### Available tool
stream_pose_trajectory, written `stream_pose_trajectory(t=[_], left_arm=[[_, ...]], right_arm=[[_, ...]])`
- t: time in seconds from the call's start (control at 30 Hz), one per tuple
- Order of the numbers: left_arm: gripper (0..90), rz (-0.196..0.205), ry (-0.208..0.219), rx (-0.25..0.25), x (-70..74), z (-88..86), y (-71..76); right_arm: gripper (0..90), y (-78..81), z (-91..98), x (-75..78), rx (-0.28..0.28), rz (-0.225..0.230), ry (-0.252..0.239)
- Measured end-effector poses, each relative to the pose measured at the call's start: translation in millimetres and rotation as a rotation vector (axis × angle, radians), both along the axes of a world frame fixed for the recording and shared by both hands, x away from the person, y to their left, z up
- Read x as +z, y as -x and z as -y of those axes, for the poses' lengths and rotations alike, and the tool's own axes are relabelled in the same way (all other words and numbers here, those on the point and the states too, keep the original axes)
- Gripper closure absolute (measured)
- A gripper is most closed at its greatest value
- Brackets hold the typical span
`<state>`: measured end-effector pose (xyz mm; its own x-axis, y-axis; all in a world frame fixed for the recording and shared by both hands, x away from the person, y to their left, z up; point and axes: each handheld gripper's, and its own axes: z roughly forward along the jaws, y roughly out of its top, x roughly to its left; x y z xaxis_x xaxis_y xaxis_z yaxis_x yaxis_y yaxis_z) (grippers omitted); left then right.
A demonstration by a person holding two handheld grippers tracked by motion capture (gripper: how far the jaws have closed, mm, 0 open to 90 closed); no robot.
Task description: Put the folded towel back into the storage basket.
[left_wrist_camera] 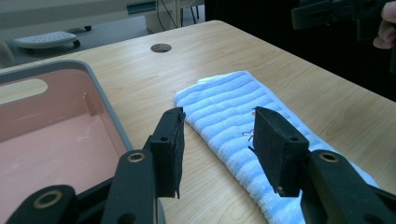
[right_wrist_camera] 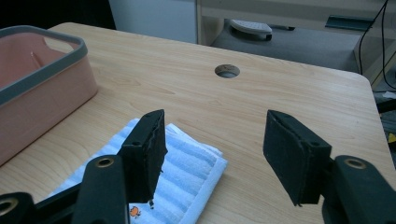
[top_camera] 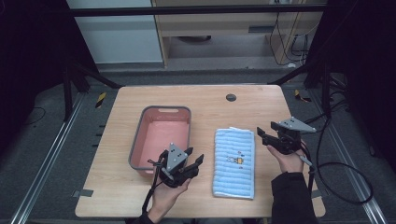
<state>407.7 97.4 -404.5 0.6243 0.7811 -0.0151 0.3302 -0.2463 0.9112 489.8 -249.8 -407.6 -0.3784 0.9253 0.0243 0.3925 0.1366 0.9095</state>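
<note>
A light wooden bench (top_camera: 140,196) carries two things side by side: a pink tub with a grey rim (top_camera: 161,111) on the left, and a folded blue striped towel (top_camera: 234,163) to its right, the two a little apart; the towel lies flat, its long side running away from the person, with a small orange and yellow motif (top_camera: 238,160) near its middle; a round dark cable hole (top_camera: 230,97) sits in the bench top beyond the towel.

The left hand-held gripper (top_camera: 195,157) is held above the near edge of the bench, at the tub's near right corner and just left of the towel; its jaws stand apart with nothing between them, and in the left gripper view they frame the towel (left_wrist_camera: 233,112) with the tub wall (left_wrist_camera: 112,116) at their left; the person's left hand (top_camera: 168,191) grips it from below.

The right hand-held gripper (top_camera: 262,135) hovers beside the towel's far right corner, jaws likewise spread and empty; in the right gripper view the towel's corner (right_wrist_camera: 196,172) lies under the left jaw, bare bench (right_wrist_camera: 280,93) lies ahead, and the tub (right_wrist_camera: 42,88) stands at the far left; the right hand (top_camera: 290,161), in a dark sleeve (top_camera: 292,196), holds it; a black cable (top_camera: 345,172) trails off the bench's right side.
</note>
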Motion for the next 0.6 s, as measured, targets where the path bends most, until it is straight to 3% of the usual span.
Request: stream_pose_trajectory(t=[0.23, 0.6], left_arm=[[53.2, -0.016, -0.016, -0.028, -9.5, 16.3, 1.8], [53.5, -0.049, -0.026, -0.044, -23.5, 27.8, 1.2]], right_arm=[[40.8, -8.5, -1.5, -6.5, -0.002, -0.021, 0.007], [42.8, -18.2, -5.8, -15.3, 0.003, -0.042, 0.019]])
